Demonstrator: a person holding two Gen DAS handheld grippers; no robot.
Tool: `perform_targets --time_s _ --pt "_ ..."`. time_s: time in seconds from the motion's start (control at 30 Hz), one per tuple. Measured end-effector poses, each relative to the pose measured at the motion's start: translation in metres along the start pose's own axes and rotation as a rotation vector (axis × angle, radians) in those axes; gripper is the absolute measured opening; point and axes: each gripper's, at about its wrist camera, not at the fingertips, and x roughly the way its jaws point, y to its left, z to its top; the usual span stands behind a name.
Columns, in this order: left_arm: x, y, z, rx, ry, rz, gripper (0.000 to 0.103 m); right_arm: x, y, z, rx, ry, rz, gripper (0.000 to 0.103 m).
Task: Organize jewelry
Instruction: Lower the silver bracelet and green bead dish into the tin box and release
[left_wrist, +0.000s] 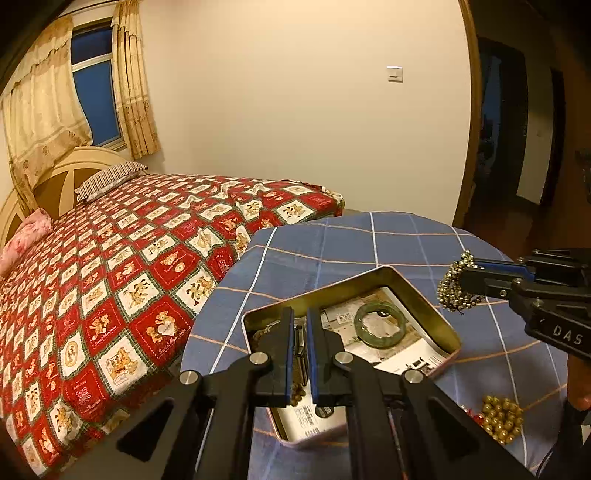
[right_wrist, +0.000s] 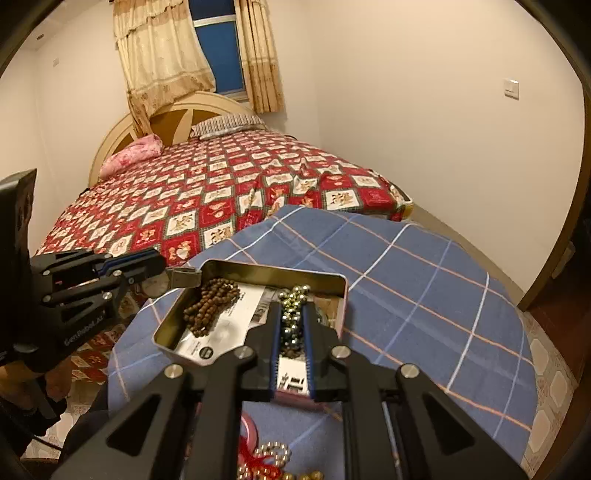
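An open metal tin (left_wrist: 441, 334) (right_wrist: 258, 268) lined with printed paper stands on the blue checked table (left_wrist: 369, 240) (right_wrist: 424, 288). Inside it lie a green jade bangle (left_wrist: 380, 325) and a brown wooden bead string (right_wrist: 210, 306). My left gripper (left_wrist: 300, 315) (right_wrist: 160, 267) hangs over the tin's left end, shut on a metal wristwatch (right_wrist: 177, 280) whose band (left_wrist: 298, 345) shows between the fingers. My right gripper (left_wrist: 463, 282) (right_wrist: 291, 308) is above the tin's right side, shut on a bunched string of gold and dark beads (left_wrist: 452, 286) (right_wrist: 291, 317).
Loose gold beads (left_wrist: 502, 419) (right_wrist: 275, 454) with a red tassel (right_wrist: 258, 463) lie on the table's near side. A bed with a red patterned quilt (left_wrist: 110, 295) (right_wrist: 221, 192) stands close against the table's far left. A dark doorway (left_wrist: 517, 129) opens at the right.
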Motion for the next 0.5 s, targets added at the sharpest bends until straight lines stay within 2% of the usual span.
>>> perform_targets --time_s 0.5 --pt "0.043 -0.003 0.005 0.024 0.034 0.028 0.006 0.047 -0.002 0.009 -0.011 0.049 0.014 0.014"
